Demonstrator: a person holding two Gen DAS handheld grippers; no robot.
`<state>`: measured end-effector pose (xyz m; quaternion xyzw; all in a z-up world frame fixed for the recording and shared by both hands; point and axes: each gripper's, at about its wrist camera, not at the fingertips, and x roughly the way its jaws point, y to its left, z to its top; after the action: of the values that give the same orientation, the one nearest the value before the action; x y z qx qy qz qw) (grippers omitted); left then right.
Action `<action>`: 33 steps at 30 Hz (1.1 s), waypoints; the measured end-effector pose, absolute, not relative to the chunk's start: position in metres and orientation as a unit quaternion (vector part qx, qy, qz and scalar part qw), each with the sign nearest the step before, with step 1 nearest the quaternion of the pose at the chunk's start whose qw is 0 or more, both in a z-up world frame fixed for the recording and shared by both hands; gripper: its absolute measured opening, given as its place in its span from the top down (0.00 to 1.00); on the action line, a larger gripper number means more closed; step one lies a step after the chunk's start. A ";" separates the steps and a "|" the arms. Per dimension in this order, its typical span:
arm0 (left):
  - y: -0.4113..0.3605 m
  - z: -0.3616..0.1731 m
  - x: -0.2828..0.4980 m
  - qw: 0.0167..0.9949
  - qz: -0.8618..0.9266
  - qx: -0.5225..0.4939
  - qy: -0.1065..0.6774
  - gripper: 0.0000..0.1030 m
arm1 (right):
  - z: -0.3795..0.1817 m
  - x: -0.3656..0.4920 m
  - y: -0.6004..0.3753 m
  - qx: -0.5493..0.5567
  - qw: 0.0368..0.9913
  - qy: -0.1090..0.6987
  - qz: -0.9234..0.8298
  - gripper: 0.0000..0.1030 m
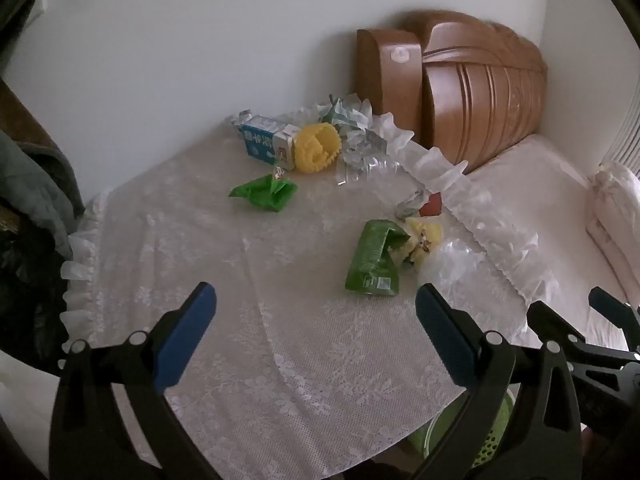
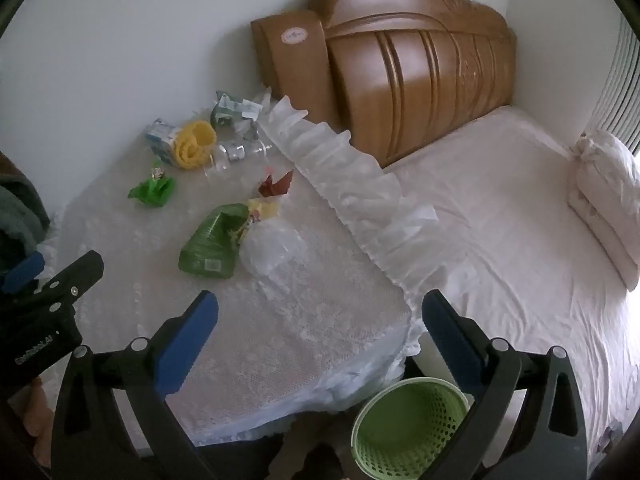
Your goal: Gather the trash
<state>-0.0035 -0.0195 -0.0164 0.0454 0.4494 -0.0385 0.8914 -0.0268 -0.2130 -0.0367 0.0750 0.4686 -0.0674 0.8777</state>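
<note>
White lace cloth with a frilled edge covers a small table (image 2: 280,340) standing against a pale wall, beside a bed (image 2: 500,220) with a carved wooden headboard (image 2: 420,80). Litter lies scattered on the cloth: at the far side a blue and white carton (image 1: 256,140) touches a yellow ridged roll (image 1: 316,148), with crumpled clear plastic (image 1: 360,148) just to their right; a small green wrapper (image 1: 264,194) lies nearer, and a large green packet (image 1: 374,260) lies nearest, beside a yellow scrap (image 1: 424,240) and a clear bag (image 2: 272,248). Both the left gripper (image 1: 316,340) and the right gripper (image 2: 320,344) hang over the near edge with jaws spread wide and nothing between them. On the floor between table and bed stands a green perforated bin (image 2: 408,424).
</note>
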 end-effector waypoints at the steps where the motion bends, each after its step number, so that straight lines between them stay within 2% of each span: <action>1: -0.018 -0.017 -0.002 0.891 -0.040 0.045 0.451 0.07 | -0.037 -0.027 -0.213 0.075 0.877 0.469 -0.067 0.02; 33: -0.010 -0.027 0.000 0.886 -0.040 0.042 0.460 0.07 | -0.041 -0.024 -0.207 0.073 0.874 0.476 -0.069 0.02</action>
<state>-0.0005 -0.0102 -0.0273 0.0422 0.4601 -0.0396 0.8860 -0.0244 -0.2074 -0.0413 0.0729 0.4756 -0.0687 0.8739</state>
